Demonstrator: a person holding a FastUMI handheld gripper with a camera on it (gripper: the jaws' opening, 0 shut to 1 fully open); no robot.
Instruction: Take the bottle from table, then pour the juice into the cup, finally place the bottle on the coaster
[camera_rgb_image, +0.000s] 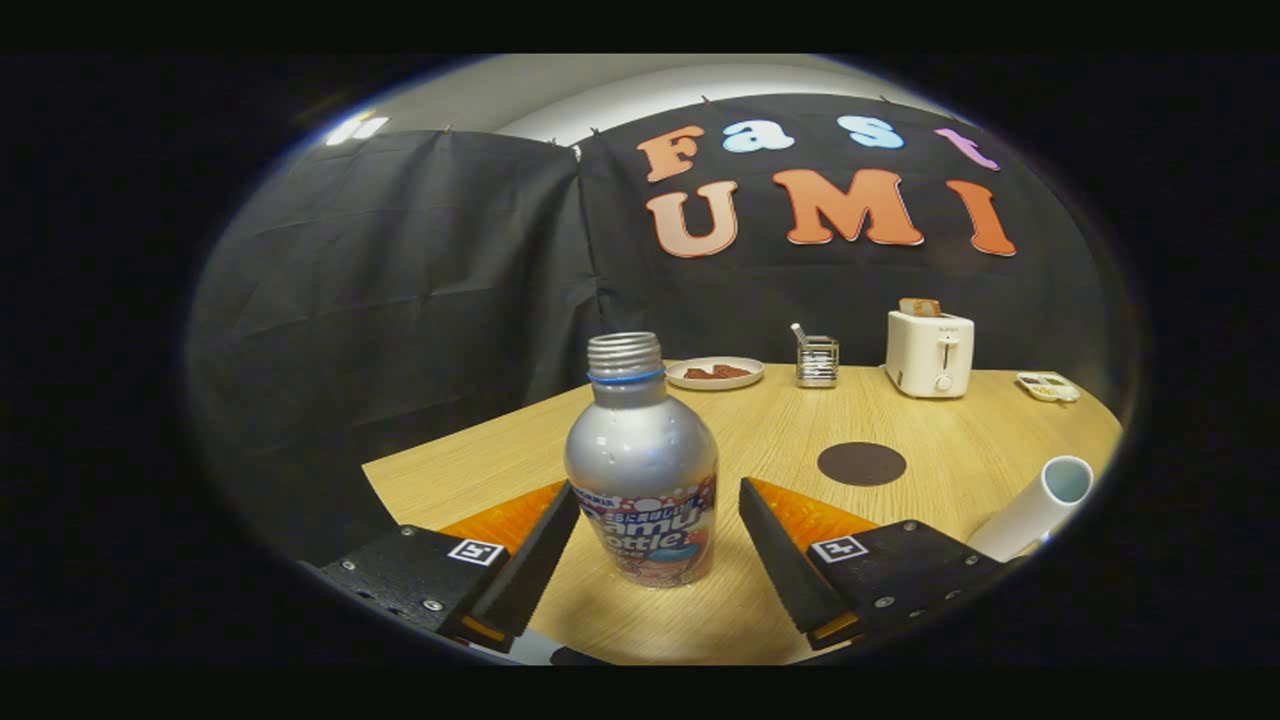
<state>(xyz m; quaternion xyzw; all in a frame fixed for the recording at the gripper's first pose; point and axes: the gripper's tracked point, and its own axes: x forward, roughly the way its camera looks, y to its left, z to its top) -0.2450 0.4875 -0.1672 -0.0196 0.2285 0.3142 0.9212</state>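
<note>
Opening stage of the pour-and-place task, seen along the tool (660, 545). The tool stands wide open, its two fingers (535, 555) spread to either side of the bottle (643, 470) with clear gaps on both flanks, so nothing is held. The bottle stands upright on the tabletop (960, 440), between the fingers and close to the near-left corner of the tabletop; its threaded neck carries no cap, and its lower body bears a printed label. The cup (1035, 505), a pale cylinder with its mouth open, stands toward the right edge of the tabletop, just beyond the right finger; the lens tilts it strongly, and whether it holds anything cannot be told. The coaster (861, 464), a dark round disc, lies bare on the middle of the tabletop, beyond the right finger and well apart from the bottle. Along the far edge stand a plate (714, 373) with dark pieces on it, a wire holder (817, 361), a toaster (929, 352) with a slice in its slot, and a small dish (1048, 386) at the far-right corner. As judged from this layout, no step is complete: the grasp is only set up, and lifting, pouring into the cup and setting the bottle on the coaster all remain.
</note>
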